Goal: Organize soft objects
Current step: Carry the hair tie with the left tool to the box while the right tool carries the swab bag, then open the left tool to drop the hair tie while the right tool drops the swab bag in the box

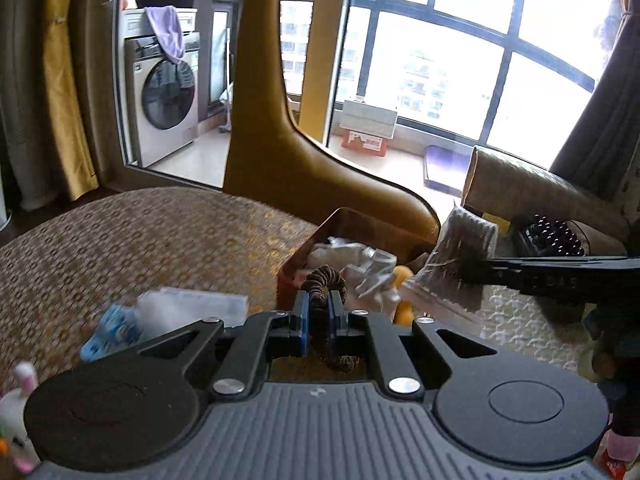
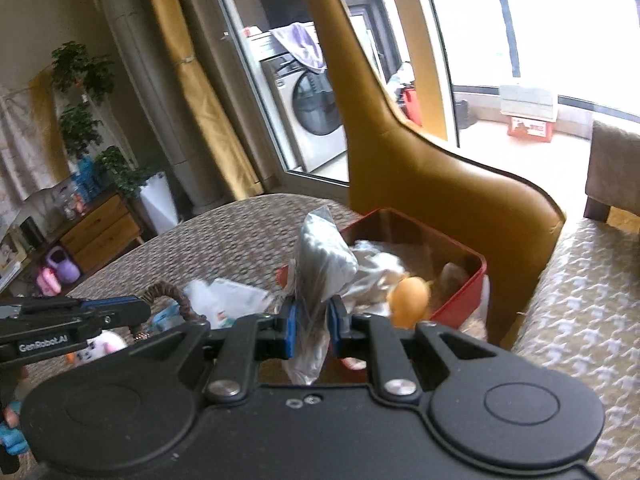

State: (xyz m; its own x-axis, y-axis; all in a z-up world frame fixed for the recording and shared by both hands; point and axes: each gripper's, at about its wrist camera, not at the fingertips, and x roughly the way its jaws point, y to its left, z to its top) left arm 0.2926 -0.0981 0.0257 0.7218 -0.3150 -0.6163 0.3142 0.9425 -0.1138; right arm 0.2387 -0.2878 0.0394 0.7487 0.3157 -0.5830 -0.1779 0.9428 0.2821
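The left gripper (image 1: 319,312), low centre of its frame, is clamped on a brown hair tie (image 1: 323,280): light, limp, best held across its band. The right gripper (image 2: 311,326) pinches a crinkly plastic bag (image 2: 322,264): light, slippery, held at its neck. The red box (image 2: 460,300) sits centre right. Blur hides the box contents.

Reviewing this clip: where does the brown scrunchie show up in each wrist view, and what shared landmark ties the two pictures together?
Left wrist view: the brown scrunchie sits low at centre, pinched between the left gripper's blue pads.
Right wrist view: it shows at lower left, looping out past the tip of the left gripper, which enters from the left edge.
Shared landmark: the red box of soft items by the tan chair.
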